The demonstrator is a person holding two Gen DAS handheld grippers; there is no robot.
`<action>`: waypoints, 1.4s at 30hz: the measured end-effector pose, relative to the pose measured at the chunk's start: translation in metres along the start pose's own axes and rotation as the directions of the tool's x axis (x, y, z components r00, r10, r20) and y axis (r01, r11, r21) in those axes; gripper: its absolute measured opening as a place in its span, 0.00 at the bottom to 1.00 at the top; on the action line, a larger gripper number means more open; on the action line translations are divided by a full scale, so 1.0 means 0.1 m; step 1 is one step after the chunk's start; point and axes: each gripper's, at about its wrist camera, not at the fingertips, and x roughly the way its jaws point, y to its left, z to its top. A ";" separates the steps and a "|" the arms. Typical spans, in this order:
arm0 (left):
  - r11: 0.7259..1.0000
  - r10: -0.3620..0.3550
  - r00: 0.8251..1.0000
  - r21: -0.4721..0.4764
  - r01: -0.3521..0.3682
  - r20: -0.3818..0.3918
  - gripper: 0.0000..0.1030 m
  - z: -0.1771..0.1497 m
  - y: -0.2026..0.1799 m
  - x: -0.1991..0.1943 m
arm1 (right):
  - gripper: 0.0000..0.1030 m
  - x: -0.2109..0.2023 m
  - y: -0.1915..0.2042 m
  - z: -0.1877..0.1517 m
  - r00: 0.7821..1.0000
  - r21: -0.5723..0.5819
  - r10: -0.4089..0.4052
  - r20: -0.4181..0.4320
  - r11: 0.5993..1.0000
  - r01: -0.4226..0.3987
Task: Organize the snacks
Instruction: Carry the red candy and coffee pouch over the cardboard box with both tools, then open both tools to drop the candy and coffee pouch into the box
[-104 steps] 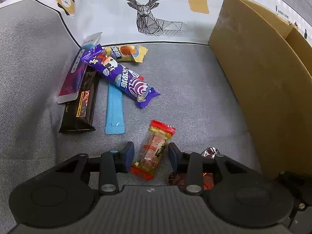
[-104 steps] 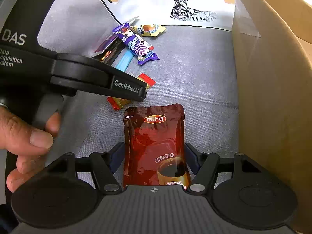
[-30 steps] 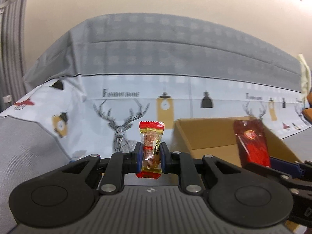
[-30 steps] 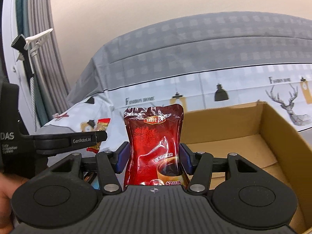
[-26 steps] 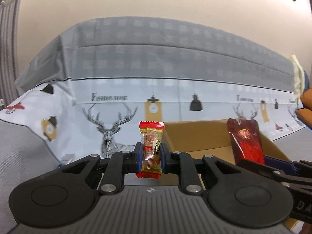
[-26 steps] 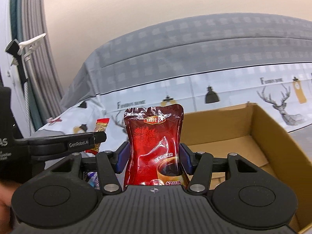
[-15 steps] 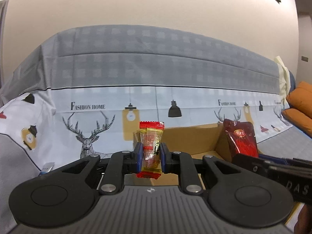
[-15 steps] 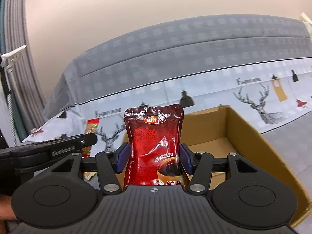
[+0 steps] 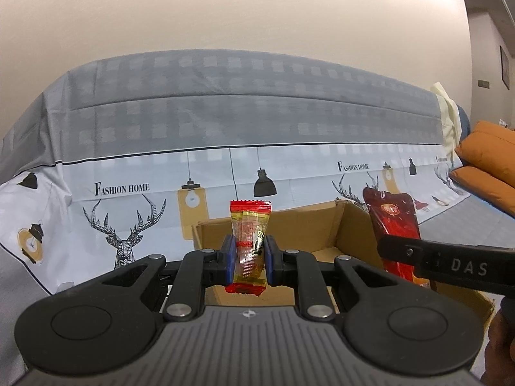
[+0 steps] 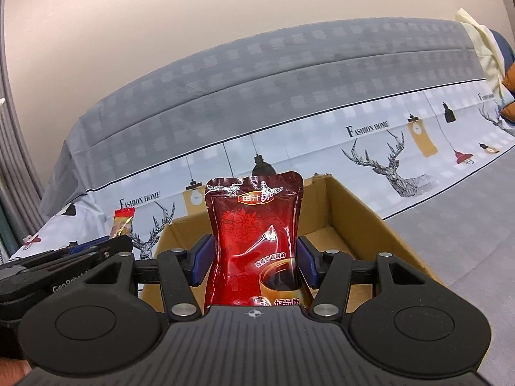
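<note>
My left gripper [image 9: 248, 260] is shut on a small red and clear candy packet [image 9: 249, 234], held upright in the air. Behind it lies the open cardboard box [image 9: 302, 225]. My right gripper [image 10: 252, 262] is shut on a dark red drink pouch [image 10: 254, 234], also upright, with the cardboard box [image 10: 354, 225] open just beyond it. In the left wrist view the pouch [image 9: 394, 222] shows at the right above the box. In the right wrist view the candy packet [image 10: 122, 223] shows at the left, level with the box's left side.
A sofa back under a grey cover with deer and lamp prints [image 9: 225, 135] rises behind the box. Orange cushions [image 9: 486, 164] lie at the far right. A grey curtain [image 10: 16, 173] hangs at the left edge.
Both grippers have swung sideways with their snacks still held. The box now sits right behind each gripper, and the orange cushions have come into sight.
</note>
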 end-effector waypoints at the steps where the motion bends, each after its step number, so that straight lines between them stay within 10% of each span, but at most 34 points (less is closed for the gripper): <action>1: 1.000 -0.003 1.000 0.003 0.003 0.001 0.19 0.00 -0.01 -0.01 | 0.56 0.00 0.00 0.00 1.000 0.000 -0.002 0.001 1.000 0.002; 42: 0.998 -0.045 0.999 0.039 0.045 0.008 0.19 -0.02 -0.13 0.01 | 0.57 -0.01 0.10 -0.03 0.998 0.018 -0.057 0.009 0.998 0.057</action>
